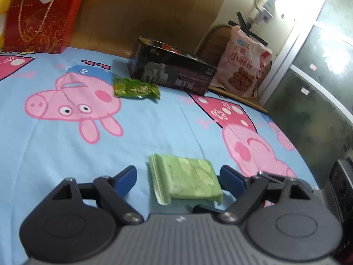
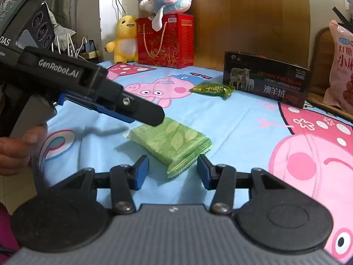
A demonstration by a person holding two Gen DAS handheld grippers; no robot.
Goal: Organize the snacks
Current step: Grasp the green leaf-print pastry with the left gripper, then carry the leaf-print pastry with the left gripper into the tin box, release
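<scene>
Pale-green crinkle-edged foil snack packet [image 1: 187, 177] lay flat lower centre on the bedsheet, between left gripper [image 1: 177, 180] and right gripper [image 2: 173, 172]; both jaws wide, pads clear, holding nothing, seemingly poised to grab.

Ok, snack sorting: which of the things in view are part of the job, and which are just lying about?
Part of the job:
- light green snack pack, lying between both open tools
- dark green snack packet, by the box
- black box, snacks showing inside
- pink snack bag, likely

Lying about:
- red gift bag
- yellow plush
- pink-and-blue plush
- cartoon bedsheet
</scene>
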